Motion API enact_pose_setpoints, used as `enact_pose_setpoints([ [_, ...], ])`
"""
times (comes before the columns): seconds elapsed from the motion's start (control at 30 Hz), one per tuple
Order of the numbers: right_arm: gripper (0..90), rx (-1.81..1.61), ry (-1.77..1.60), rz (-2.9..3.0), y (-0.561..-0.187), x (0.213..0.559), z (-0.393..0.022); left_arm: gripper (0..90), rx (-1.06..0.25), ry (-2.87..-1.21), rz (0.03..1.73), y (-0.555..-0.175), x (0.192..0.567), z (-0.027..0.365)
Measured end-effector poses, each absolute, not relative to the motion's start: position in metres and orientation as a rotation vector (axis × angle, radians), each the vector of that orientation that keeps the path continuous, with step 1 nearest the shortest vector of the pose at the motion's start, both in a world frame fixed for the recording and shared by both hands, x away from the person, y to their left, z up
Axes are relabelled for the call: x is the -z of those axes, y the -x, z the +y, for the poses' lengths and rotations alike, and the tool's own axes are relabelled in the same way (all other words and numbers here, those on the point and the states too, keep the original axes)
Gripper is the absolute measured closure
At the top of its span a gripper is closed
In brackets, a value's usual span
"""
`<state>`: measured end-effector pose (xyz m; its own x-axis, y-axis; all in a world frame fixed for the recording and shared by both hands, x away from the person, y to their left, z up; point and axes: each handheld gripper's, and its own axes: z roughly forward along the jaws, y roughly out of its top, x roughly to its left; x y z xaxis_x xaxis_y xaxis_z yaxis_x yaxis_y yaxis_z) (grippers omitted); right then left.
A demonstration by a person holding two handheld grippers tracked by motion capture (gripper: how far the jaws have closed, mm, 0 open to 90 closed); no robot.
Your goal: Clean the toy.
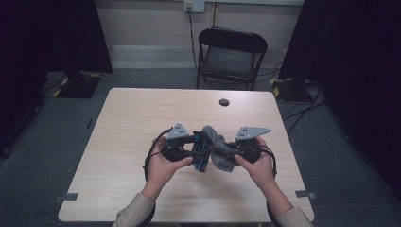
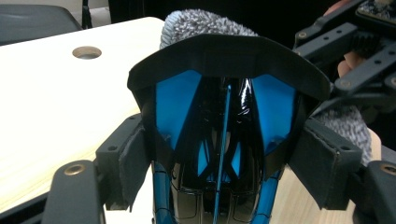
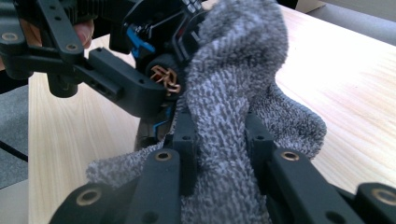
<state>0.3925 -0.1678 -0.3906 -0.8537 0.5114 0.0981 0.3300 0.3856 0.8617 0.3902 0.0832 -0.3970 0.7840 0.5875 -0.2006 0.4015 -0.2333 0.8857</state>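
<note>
While clamped, toy car [image 2: 224, 140] nose-down, upright

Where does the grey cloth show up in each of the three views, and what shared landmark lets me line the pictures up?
High view: grey cloth at table centre, between the two grippers.
Left gripper view: top centre, behind the blue and black toy car held in the left gripper.
Right gripper view: centre, pinched in the right gripper.
Shared landmark: the toy car beside the cloth.
</note>
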Motion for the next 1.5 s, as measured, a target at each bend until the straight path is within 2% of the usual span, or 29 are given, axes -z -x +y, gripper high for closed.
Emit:
enact_pose_setpoints([
  [0.37,72.6,-1.450,-0.773,2.488,-0.391,0.403,-0.163,25.4,-0.215,-1.849,0.762,-0.390,0.397,0.085],
  [1.2,72.5,-1.373,-0.779,2.635,-0.380,0.455,-0.139,25.5,-0.231,-1.813,0.753,-0.390,0.383,0.086],
  [1.5,72.2,-1.319,-0.819,2.631,-0.379,0.458,-0.159,25.5,-0.240,-1.810,0.769,-0.390,0.385,0.095],
])
